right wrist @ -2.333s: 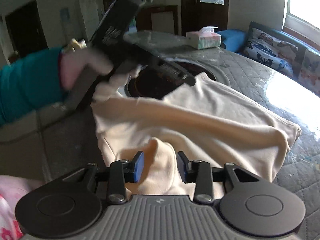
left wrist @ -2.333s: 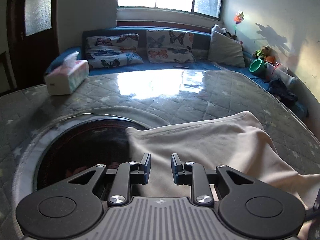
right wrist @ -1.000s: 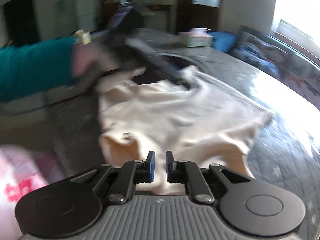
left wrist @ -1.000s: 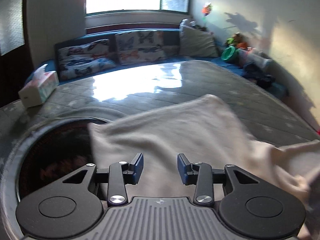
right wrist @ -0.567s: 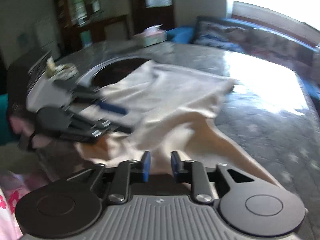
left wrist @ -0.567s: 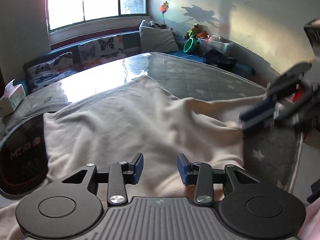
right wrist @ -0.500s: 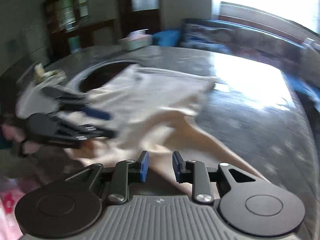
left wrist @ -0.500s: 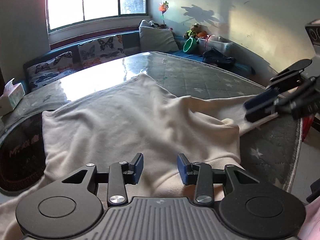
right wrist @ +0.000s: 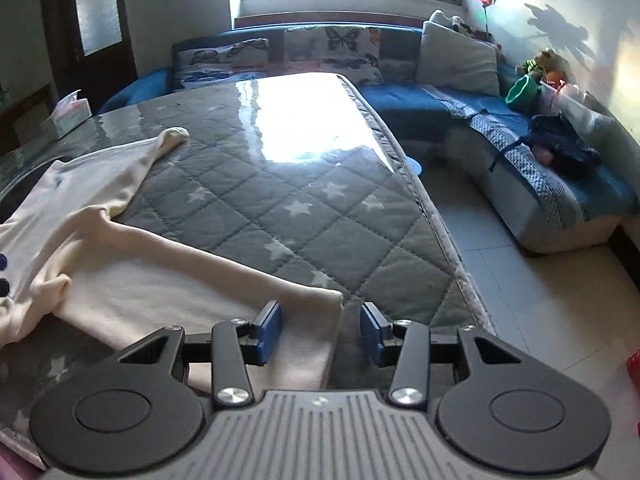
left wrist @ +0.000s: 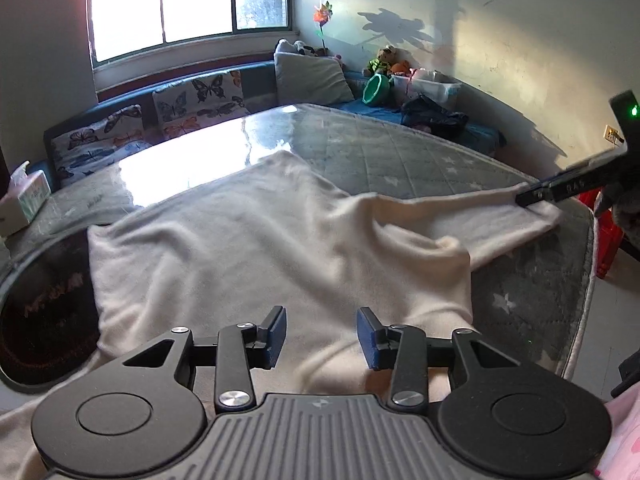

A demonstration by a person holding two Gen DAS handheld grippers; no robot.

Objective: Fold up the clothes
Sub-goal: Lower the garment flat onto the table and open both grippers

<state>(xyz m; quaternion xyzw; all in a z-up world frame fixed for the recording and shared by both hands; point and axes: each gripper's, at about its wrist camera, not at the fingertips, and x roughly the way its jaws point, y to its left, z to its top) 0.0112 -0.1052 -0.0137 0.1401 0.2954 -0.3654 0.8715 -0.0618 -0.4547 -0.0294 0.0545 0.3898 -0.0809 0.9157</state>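
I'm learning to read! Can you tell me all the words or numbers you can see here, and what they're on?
Dark round panel in the table: faint reddish lettering, too blurred to read.
Right gripper side, seen from the left wrist: small pale markings, too blurred to read.
Tissue box: print too small to read.
Cream garment: no writing shows.

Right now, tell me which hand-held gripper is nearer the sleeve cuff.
Right. The right hand-held gripper straddles the sleeve cuff, jaws just opened; the left hand-held gripper hovers over the garment's body.
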